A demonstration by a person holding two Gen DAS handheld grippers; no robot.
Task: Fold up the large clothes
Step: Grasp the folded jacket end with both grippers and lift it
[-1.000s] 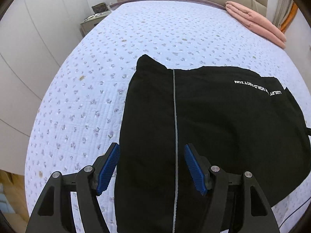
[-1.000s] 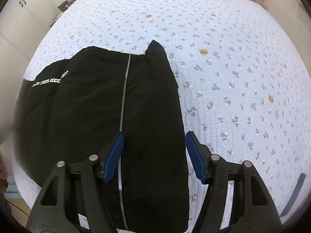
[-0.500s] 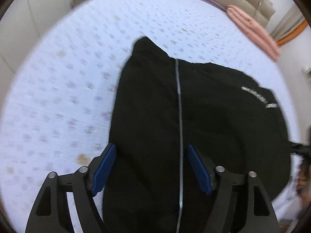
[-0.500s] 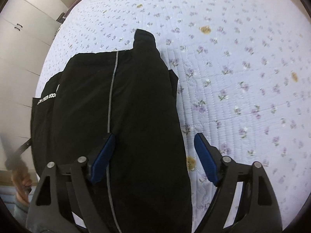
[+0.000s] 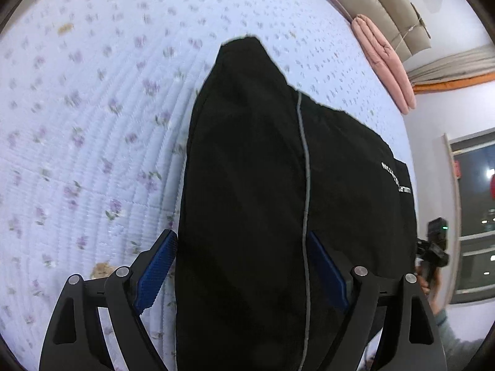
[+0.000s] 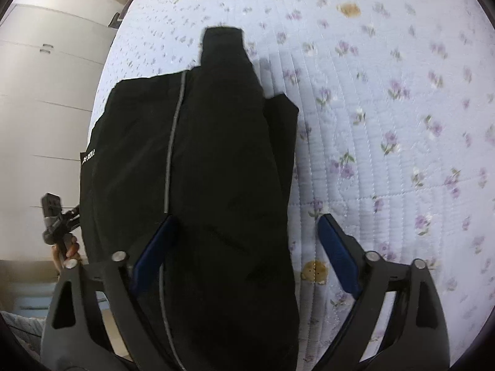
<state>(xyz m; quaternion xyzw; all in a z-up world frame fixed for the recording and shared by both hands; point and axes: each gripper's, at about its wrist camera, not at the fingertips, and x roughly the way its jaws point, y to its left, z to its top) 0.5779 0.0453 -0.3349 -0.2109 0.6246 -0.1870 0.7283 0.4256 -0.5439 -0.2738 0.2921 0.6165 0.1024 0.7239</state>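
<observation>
Widening since earlier, both claws (image 5: 241, 273) (image 6: 244, 253) seemingly straddle trousers (image 5: 247, 185).

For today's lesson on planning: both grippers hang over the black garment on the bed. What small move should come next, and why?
Probably lower both and close on the near edge: the left gripper and right gripper are opening, pads straddling the black garment, nothing pinched.

**Bedroom with a quilted bed, wardrobes and a dark window**

A bed (image 5: 92, 130) fills most of both views, covered in a pale blue quilted spread printed with small purple flowers and a few tan motifs. At its far end runs a padded beige headboard (image 5: 380, 6), with a folded pink blanket (image 5: 386, 58) lying beside it. White wardrobe doors (image 6: 46, 99) line one side. Opposite, a pale wall holds a window (image 5: 473, 210) that looks dark, with points of light in it.
</observation>
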